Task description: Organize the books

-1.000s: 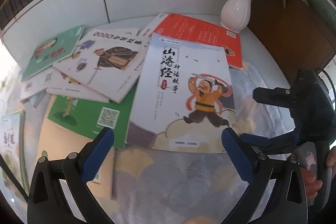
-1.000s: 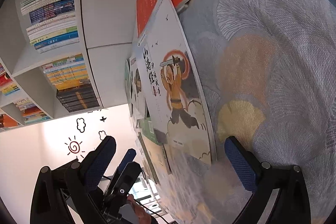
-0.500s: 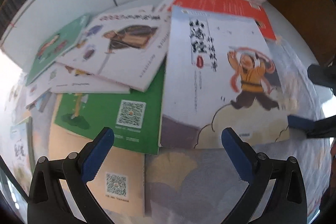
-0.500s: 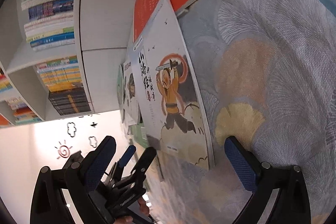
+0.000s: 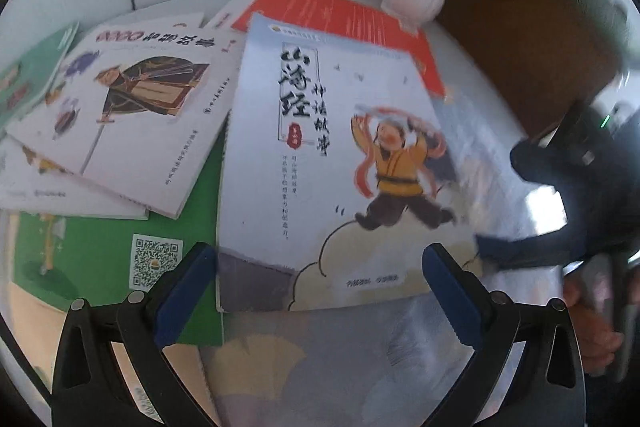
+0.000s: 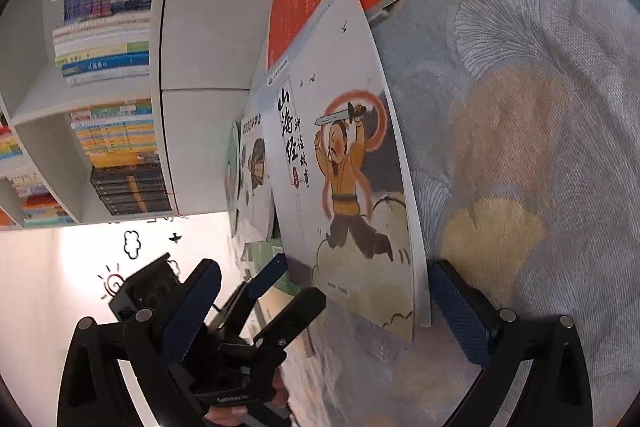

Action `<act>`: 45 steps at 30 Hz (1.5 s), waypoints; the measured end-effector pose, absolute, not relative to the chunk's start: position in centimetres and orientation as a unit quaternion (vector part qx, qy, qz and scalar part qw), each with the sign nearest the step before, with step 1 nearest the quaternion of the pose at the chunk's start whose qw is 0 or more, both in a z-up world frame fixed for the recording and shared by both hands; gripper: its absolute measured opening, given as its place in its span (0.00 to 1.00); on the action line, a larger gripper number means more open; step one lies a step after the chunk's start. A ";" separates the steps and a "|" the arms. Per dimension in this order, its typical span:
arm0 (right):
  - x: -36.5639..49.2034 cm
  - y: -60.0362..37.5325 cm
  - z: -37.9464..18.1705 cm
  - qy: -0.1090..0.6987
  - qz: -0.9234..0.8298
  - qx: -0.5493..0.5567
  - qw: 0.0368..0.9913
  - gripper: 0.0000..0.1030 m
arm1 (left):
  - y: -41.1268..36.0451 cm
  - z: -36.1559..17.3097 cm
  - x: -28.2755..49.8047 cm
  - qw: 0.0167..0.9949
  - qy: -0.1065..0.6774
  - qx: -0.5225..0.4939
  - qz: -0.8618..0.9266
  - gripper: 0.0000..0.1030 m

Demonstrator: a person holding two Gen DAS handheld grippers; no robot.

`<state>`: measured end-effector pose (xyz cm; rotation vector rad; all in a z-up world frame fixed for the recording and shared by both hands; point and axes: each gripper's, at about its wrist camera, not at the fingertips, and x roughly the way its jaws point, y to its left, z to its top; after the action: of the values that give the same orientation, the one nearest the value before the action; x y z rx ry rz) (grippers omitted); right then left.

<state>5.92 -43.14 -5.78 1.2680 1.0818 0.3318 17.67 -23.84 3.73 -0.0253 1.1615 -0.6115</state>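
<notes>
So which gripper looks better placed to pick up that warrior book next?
Probably the right gripper: its open fingers already straddle the near corner of the warrior book, edge between them. The left gripper, also open, faces the cover flat from above.

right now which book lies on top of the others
The pale blue book with the sword-waving figure; it overlaps the red book and green book.
</notes>
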 end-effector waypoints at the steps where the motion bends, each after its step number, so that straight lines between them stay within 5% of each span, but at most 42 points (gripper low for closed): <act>1: 5.9 -43.3 -5.9 0.476 0.148 0.567 0.656 1.00 | -23.1 3.8 17.9 0.787 0.539 -0.044 -0.296 1.00; 7: 5.4 -44.8 -6.8 0.435 0.190 0.633 0.612 1.00 | -20.1 3.2 18.6 0.749 0.541 -0.185 -0.335 1.00; 12: 3.1 -46.1 -9.5 0.318 0.230 0.768 0.506 1.00 | -17.7 2.3 19.0 0.704 0.532 -0.305 -0.358 1.00; 16: 2.4 -46.1 -10.0 0.320 0.214 0.771 0.508 0.98 | -18.4 2.5 18.9 0.705 0.540 -0.290 -0.357 1.00; 25: 4.5 -44.1 -5.2 0.512 0.108 0.561 0.641 1.00 | -20.6 2.4 19.0 0.718 0.557 -0.223 -0.352 1.00; 45: 5.0 -46.3 -8.2 0.436 0.151 0.703 0.541 1.00 | -21.6 2.0 18.2 0.711 0.571 -0.190 -0.363 1.00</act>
<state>4.97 -46.33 -8.19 1.6717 1.0358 0.3595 18.21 -21.65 2.01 -0.4215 1.2671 -0.8042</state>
